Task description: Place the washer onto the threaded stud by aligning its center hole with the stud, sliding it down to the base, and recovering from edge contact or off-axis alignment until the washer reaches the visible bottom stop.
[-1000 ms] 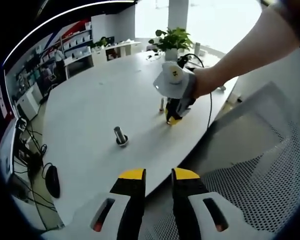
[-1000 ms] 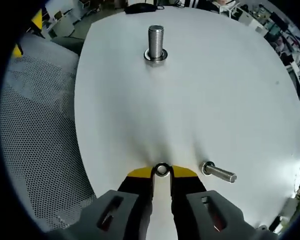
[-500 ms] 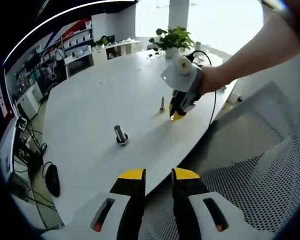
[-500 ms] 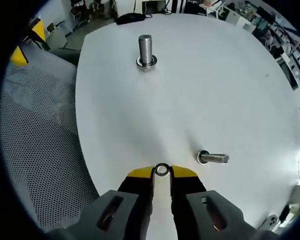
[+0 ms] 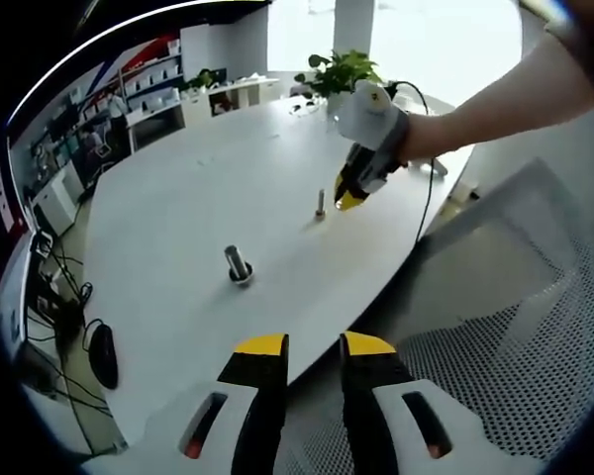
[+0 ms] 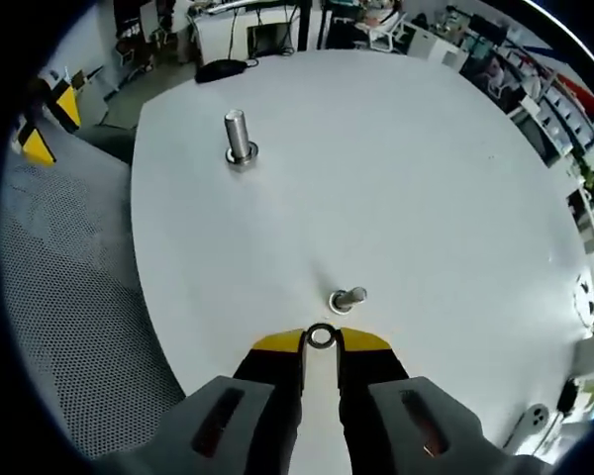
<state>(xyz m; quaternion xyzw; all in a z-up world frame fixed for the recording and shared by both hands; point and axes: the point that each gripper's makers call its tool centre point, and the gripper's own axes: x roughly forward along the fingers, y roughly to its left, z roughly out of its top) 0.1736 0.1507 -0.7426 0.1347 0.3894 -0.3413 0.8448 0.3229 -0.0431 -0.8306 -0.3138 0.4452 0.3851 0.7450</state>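
Plainly, the washer (image 6: 320,336) sits pinched between the right gripper's (image 6: 320,341) yellow tips, raised over the white table (image 6: 426,178) near the small threaded stud (image 6: 349,296). A larger stud (image 6: 239,137) stands well apart. Left gripper (image 5: 313,346) hovers slightly parted, holding nothing, beside a mesh chair (image 5: 495,366).

This looks like an open-plan office or showroom. A large rounded white table (image 5: 178,198) stands among mesh-backed office chairs (image 5: 515,346). White shelving (image 5: 158,84) with small boxes lines the far wall under a red and blue panel. A potted plant (image 5: 342,71) sits at the table's far end, and a computer mouse (image 5: 104,358) and cables lie nearby.
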